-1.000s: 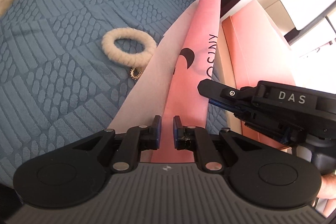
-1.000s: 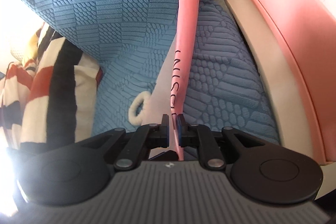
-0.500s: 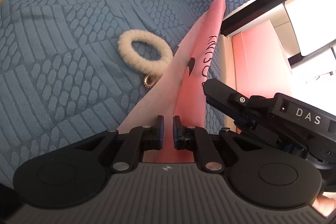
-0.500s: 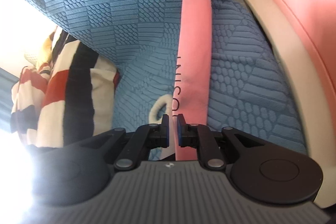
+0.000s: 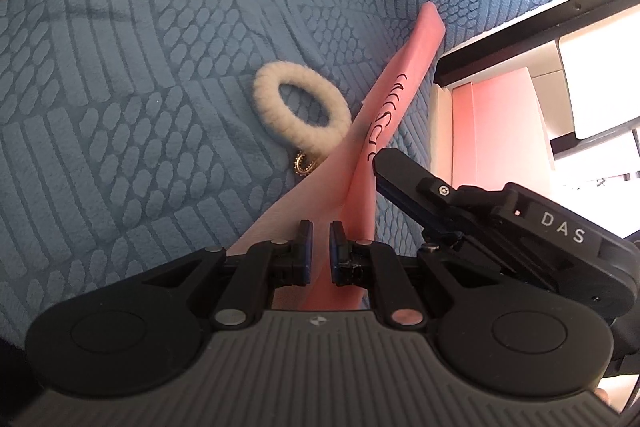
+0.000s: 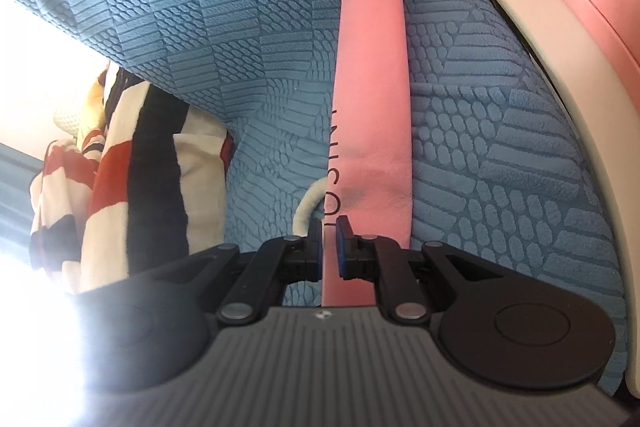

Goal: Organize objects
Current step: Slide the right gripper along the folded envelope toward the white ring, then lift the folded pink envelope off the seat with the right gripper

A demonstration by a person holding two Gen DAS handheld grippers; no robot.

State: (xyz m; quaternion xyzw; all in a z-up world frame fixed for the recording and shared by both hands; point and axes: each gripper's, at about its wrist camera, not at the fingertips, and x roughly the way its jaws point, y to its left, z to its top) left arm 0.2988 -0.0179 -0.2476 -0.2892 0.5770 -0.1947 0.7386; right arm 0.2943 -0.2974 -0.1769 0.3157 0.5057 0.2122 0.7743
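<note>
A pink cloth pouch (image 5: 394, 107) with black lettering stretches away over the blue textured blanket (image 5: 120, 107). My left gripper (image 5: 320, 245) is shut on its near edge. In the left wrist view my right gripper (image 5: 378, 163) comes in from the right and grips the same pouch further along. In the right wrist view the pink pouch (image 6: 372, 99) runs straight ahead, with the right gripper (image 6: 329, 243) shut on its near end. A fluffy cream hair tie (image 5: 298, 107) with a small gold charm (image 5: 303, 162) lies on the blanket left of the pouch. The hair tie (image 6: 308, 205) peeks out beside the pouch.
A striped red, black and cream cloth (image 6: 132, 163) lies at the left of the blanket. A pink and cream headboard or box edge (image 6: 560, 27) runs along the right. A black frame and pink panel (image 5: 500, 123) stand beyond the blanket's edge.
The left view has rolled, so the pouch now leans more to the right and looks narrower. The hair tie has shifted right and down in the left view. Both grips stay shut.
</note>
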